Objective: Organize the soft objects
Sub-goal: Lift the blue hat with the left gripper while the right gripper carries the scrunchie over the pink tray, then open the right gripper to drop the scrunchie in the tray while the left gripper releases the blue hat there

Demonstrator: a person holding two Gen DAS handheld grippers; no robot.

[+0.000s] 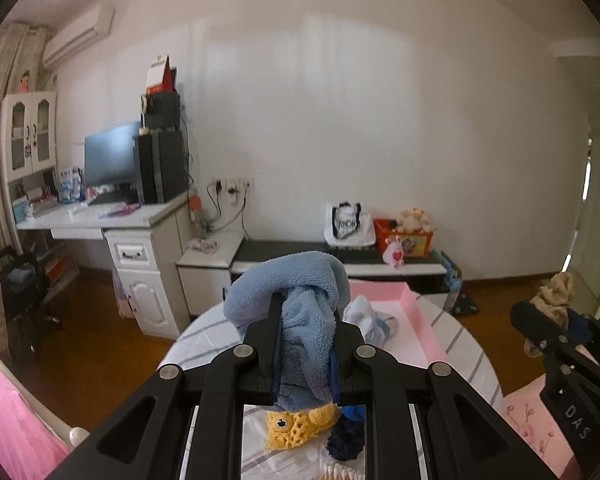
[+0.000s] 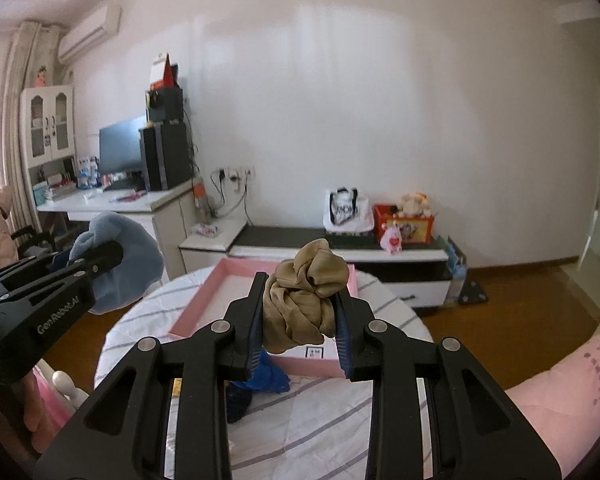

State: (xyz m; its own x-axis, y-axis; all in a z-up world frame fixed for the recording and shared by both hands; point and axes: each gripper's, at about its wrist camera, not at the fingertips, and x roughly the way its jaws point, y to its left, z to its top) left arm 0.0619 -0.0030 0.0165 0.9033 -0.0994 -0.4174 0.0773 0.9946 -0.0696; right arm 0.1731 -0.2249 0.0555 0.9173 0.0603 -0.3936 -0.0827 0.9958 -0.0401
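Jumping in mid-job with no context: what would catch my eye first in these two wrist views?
Both grippers are loaded and held up above the round striped table. The left gripper is shut on a fluffy blue towel, and the right gripper pinches a bunched tan stocking between its fingers. Just beyond them lies a shallow pink tray, and a yellow crocheted toy sits on the table below the left gripper.

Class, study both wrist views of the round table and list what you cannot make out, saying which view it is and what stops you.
1. Left wrist view: the yellow knitted item and dark blue fabric are mostly hidden by the left gripper and its blue towel.
2. Right wrist view: the pink tray floor is partly blocked by the tan cloth in the right gripper.
3. Both views: the white bag lettering is too small.
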